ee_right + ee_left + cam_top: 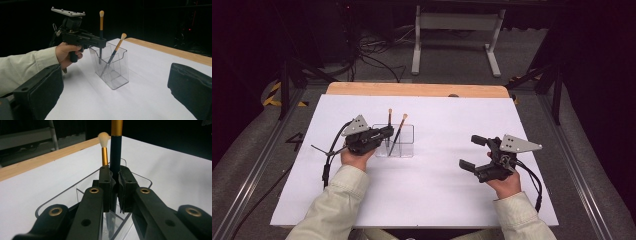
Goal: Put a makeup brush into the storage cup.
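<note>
Your left gripper [388, 131] had its jaws pinched tight on the dark handle of one makeup brush [101, 32], held upright, bristles up, its lower end hanging inside the clear organizer [117, 75] and short of the floor. In the left gripper view the pads [105, 182] pressed the handle from both sides. A second brush [115, 53] leaned tilted in the same clear organizer, which stood on the white table [452, 200]. Your right gripper [472, 152] sat well apart to the right, jaws spread wide, holding and touching nothing.
</note>
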A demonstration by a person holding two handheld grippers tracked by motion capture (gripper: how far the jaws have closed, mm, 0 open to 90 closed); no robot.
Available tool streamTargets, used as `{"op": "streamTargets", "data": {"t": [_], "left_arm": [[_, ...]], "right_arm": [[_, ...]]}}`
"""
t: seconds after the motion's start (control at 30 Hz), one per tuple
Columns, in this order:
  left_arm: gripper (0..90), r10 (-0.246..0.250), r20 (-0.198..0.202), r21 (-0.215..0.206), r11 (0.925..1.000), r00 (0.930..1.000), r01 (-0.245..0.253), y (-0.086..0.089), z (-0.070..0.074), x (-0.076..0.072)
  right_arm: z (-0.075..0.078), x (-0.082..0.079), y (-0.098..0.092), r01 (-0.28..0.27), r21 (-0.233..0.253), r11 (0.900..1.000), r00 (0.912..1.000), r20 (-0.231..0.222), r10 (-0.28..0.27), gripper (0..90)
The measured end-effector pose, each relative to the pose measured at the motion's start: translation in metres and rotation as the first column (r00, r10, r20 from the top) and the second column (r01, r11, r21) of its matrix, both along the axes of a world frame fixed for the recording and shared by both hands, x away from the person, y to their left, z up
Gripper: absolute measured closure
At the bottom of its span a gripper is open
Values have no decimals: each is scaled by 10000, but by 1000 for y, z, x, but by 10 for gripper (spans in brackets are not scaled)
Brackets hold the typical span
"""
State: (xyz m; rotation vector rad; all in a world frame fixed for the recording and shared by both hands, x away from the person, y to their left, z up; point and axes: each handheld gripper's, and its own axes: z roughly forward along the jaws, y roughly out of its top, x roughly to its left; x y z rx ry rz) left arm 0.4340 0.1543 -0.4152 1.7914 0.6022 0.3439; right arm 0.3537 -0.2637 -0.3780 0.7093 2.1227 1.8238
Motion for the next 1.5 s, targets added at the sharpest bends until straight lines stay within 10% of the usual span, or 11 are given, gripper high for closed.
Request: {"op": "streamTargets", "data": {"t": [0.13, 0.27, 0.53, 1.5], "left_arm": [[816, -3, -35, -28, 10000, 10000, 3, 1, 0, 0], [400, 110, -562, -453, 9989, 9984, -135, 4, 0, 3], [155, 357, -416, -345, 9987, 9985, -372, 12, 9, -7], [15, 639, -77, -1154, 9912, 9979, -643, 73, 28, -72]], "right_arm": [[0, 0, 1, -14, 13, 10000, 10000, 16, 14, 9], [0, 1, 1, 1, 0, 10000, 10000, 62, -1, 8], [1, 4, 0, 19, 41, 10000, 9999, 139, -20, 8], [8, 6, -27, 782, -357, 9963, 9955, 567, -761, 7]]}}
